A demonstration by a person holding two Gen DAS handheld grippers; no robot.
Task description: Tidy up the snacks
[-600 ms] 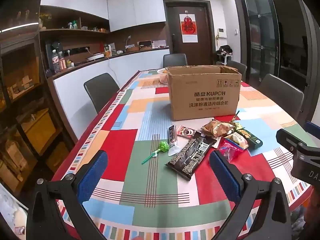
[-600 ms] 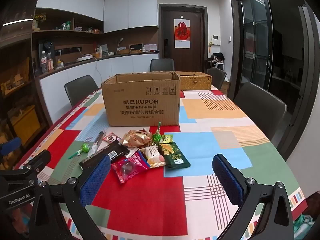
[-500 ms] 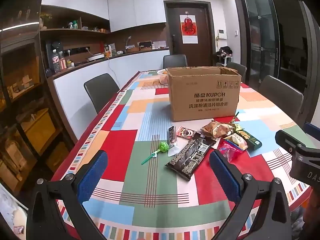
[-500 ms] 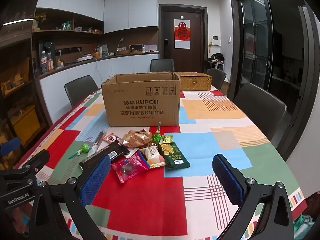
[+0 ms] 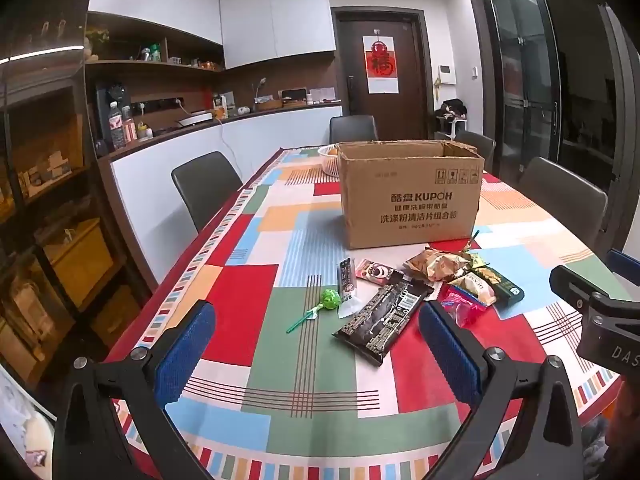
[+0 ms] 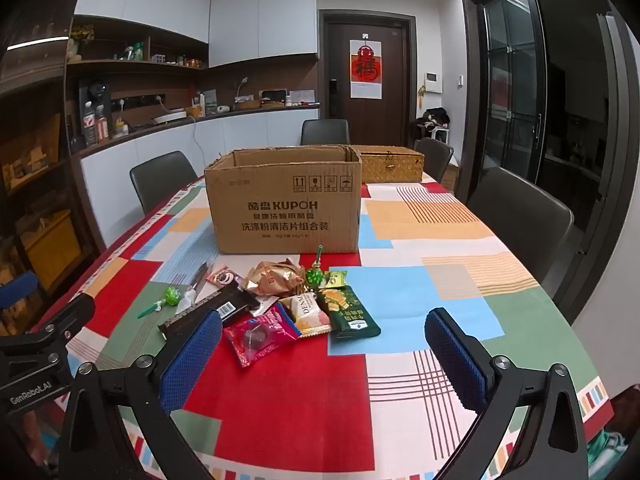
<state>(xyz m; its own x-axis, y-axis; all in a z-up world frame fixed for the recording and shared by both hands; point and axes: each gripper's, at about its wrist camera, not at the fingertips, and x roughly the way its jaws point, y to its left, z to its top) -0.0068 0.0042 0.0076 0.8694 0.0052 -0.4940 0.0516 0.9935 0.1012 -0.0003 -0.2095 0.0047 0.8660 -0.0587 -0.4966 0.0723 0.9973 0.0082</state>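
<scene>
The open brown corrugated cardboard box [image 6: 286, 204], printed "KUPOH" above lines of Chinese characters, stands on the patchwork-patterned tablecloth [image 6: 404, 292]. The snacks lie in a loose heap just in front of it: a long black barcoded wrapper [image 5: 384, 317], a crinkled gold foil pack [image 6: 276, 278], a glossy pink pouch [image 6: 258, 334], a pale packet reading "DENM" [image 6: 306, 314], a dark green packet [image 6: 348, 314] and a round green lollipop [image 5: 330, 299]. The left gripper [image 5: 316, 354] and right gripper [image 6: 322, 364], with blue textured pads, are spread wide and hold nothing.
</scene>
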